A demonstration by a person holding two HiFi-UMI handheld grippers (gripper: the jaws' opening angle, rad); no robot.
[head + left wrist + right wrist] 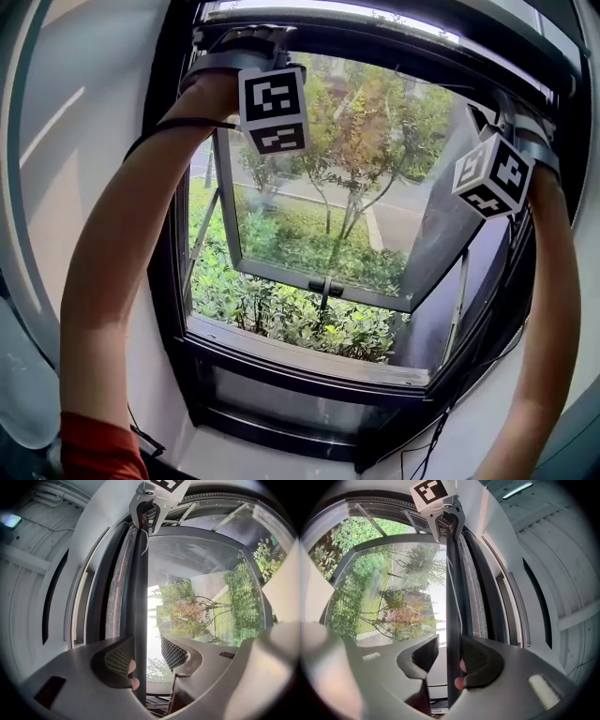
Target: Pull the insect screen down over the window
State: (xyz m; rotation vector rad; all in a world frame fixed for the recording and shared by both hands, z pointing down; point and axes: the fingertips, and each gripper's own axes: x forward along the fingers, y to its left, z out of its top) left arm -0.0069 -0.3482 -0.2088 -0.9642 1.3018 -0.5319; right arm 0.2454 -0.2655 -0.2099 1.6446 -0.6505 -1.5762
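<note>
Head view shows both arms raised to the top of the window frame (178,281). Left claw (146,641) and right claw (450,641) stand wide, straddling the insect screen's pull bar (137,583) unclamped, with little mesh (115,606) out. The pull-down looks barely begun; next, draw the bar down evenly to the sill.

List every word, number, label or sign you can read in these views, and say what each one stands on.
No readable words, numbers or brand names in any view.
Left marker cube: black-and-white square patterns only, no letters or digits.
Right marker cube: the same kind of coded pattern, no text.
Window frame: no label or sticker visible.
</note>
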